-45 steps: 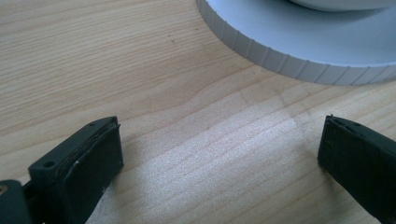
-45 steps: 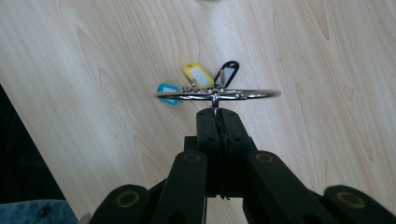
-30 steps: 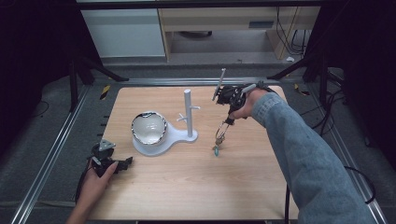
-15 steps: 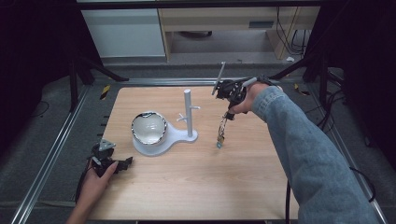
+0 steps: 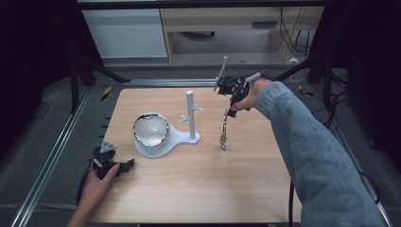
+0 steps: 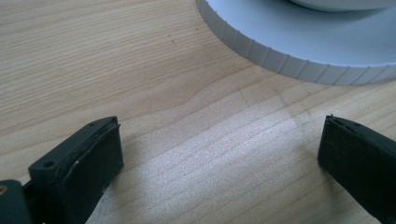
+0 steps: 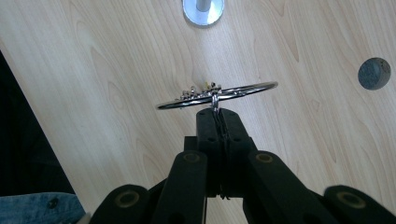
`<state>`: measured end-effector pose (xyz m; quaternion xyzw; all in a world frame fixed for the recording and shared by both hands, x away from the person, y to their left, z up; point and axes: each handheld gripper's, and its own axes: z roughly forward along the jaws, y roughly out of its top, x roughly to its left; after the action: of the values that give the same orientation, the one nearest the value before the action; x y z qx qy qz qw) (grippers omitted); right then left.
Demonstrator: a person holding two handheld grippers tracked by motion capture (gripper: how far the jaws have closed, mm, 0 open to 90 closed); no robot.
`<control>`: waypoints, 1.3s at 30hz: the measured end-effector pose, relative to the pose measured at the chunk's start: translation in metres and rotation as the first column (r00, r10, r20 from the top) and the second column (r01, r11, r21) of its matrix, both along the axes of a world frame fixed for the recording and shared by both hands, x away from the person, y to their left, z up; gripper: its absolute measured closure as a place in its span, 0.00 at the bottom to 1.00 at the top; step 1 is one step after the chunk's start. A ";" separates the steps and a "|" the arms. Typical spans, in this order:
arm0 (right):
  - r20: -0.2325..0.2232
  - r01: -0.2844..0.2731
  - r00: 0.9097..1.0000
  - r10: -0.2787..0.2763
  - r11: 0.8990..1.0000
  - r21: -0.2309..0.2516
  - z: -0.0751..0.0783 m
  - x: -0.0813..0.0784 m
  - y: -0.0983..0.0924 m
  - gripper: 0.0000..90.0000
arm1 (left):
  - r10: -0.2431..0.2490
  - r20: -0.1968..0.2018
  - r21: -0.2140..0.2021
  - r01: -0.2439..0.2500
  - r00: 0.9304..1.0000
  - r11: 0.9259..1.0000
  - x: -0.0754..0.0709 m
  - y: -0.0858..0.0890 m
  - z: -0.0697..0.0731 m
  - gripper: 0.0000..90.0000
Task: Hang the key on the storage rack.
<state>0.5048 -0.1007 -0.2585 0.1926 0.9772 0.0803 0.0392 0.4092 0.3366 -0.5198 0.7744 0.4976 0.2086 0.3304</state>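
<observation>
Left hand-held gripper (image 5: 113, 166), lower left of the high view: held low at the near edge of the wooden worktop (image 5: 198, 189), jaws spread wide with nothing between them; in its own view bare wood lies between the two black jaws and the ribbed rim of the white stand (image 6: 289, 60) crosses the upper right. Bowl (image 5: 151, 130), centre left: dark-rimmed, seated on the round end of the stand's base, just beyond the left gripper. Post (image 5: 190, 113) with short side pegs, centre: upright on the narrow end of the same base. Chain (image 5: 223, 127), right of centre: hangs from the right hand-held gripper (image 5: 231, 112), a small blue tag (image 5: 223, 147) at its lower end at or just above the worktop; contact cannot be told. Right gripper, upper right: jaws clamped on the chain; its own view shows a metal ring (image 7: 217, 95) at the jaw tips. Step judged: carrying the chain, probably to hang it on a peg; the next move calls for raising it and bringing the ring over a peg tip. Hard to make out: the chain's links and the charms on the ring.
</observation>
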 end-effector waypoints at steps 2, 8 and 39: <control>-0.001 0.007 1.000 -0.007 1.000 0.005 0.002 0.000 0.000 0.98 | 0.000 0.000 0.000 0.000 1.000 1.000 0.000 0.000 0.000 0.00; 0.005 -0.002 1.000 0.002 1.000 0.005 0.006 0.001 0.000 0.98 | 0.000 0.000 0.000 0.000 1.000 1.000 0.000 0.000 0.000 0.00; 0.037 -0.011 0.999 0.011 1.000 0.011 0.024 0.008 0.018 0.98 | 0.000 0.000 0.000 0.000 1.000 1.000 0.000 0.000 0.000 0.00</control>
<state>0.5127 -0.0824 -0.2349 0.1859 0.9769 0.0895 0.0558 0.4092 0.3366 -0.5198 0.7744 0.4977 0.2086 0.3303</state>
